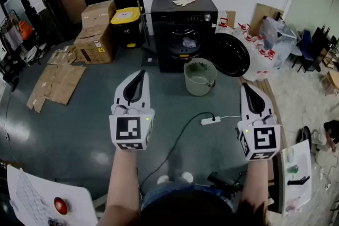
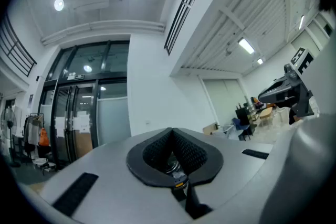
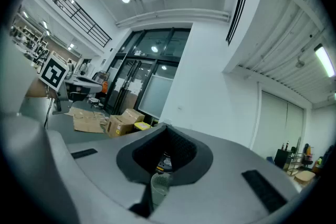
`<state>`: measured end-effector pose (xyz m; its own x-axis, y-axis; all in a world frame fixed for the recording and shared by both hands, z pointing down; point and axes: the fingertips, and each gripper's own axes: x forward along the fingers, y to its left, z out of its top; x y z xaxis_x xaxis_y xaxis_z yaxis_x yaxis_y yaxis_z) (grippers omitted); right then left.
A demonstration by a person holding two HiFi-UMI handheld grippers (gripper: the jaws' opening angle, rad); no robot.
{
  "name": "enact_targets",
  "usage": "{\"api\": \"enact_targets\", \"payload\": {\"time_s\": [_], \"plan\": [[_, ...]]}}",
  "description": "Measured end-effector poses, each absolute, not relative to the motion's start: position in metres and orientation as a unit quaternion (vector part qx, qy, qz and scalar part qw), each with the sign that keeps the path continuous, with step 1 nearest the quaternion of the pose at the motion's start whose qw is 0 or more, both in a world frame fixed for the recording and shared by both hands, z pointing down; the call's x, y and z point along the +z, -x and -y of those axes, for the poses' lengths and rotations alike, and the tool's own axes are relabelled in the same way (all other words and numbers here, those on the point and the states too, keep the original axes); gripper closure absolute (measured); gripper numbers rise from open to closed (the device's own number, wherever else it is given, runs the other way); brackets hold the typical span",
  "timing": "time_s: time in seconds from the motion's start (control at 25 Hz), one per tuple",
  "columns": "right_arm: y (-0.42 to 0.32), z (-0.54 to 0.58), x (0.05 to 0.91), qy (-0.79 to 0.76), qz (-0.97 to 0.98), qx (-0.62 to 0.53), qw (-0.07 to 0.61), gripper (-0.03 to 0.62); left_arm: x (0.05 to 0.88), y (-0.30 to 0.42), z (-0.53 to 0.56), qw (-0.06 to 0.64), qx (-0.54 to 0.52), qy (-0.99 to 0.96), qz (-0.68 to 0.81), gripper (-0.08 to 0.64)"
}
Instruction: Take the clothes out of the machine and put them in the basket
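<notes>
Two pairs of tongs, the left tongs (image 1: 140, 75) and the right tongs (image 1: 247, 88), are both pinched fully together with nothing between them. They are held about level over the floor (image 1: 79, 124), well short of the black washing machine (image 1: 183, 18). Its round door (image 1: 229, 54) hangs open to the right, and pale clothes (image 1: 188, 42) show as a small heap inside the opening; how many pieces there are is too small to tell. The green basket (image 1: 198, 86) stands on the floor just in front of the machine and looks empty. The laundry should be soft, limp and light, and heavier if damp. I would pinch a bunched fold near a garment's middle, not a thin edge, so it neither slips nor trails, and lift it clear of the door rim.
</notes>
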<state>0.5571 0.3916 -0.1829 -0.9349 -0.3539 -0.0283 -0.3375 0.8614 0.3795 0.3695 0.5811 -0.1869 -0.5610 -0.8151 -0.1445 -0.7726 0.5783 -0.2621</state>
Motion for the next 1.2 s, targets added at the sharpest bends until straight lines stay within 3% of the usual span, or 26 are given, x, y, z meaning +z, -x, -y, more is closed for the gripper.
{"api": "enact_targets", "payload": {"time_s": [0.32,0.52,0.56,0.6,0.64,0.68,0.76,1.2], "plan": [[-0.568,-0.377,-0.178,-0.192,0.969,-0.142,0.065,0.591,-0.187,-0.382,-0.565,0.120,-0.111,0.452,-0.877,0.561],[-0.567,-0.390,-0.174,-0.158,0.977,-0.132,0.049,0.592,-0.180,-0.392,-0.557,0.106,-0.110,0.472,-0.869,0.560],[-0.564,-0.393,-0.170,-0.142,0.981,-0.122,0.051,0.574,-0.178,-0.393,-0.553,0.100,-0.105,0.482,-0.864,0.450],[-0.560,-0.394,-0.167,-0.128,0.984,-0.111,0.052,0.408,-0.176,-0.393,-0.549,0.095,-0.100,0.491,-0.860,0.222],[-0.556,-0.394,-0.165,-0.121,0.986,-0.102,0.052,0.202,-0.176,-0.391,-0.546,0.091,-0.095,0.494,-0.860,0.081],[-0.552,-0.393,-0.163,-0.122,0.986,-0.098,0.053,0.104,-0.176,-0.387,-0.544,0.089,-0.091,0.490,-0.862,0.034],[-0.547,-0.387,-0.158,-0.134,0.985,-0.088,0.061,0.074,-0.175,-0.377,-0.540,0.082,-0.079,0.481,-0.869,-0.008],[-0.475,-0.331,-0.143,-0.167,0.983,-0.013,0.078,0.077,-0.148,-0.272,-0.499,0.021,-0.080,0.474,-0.876,-0.008]]}}
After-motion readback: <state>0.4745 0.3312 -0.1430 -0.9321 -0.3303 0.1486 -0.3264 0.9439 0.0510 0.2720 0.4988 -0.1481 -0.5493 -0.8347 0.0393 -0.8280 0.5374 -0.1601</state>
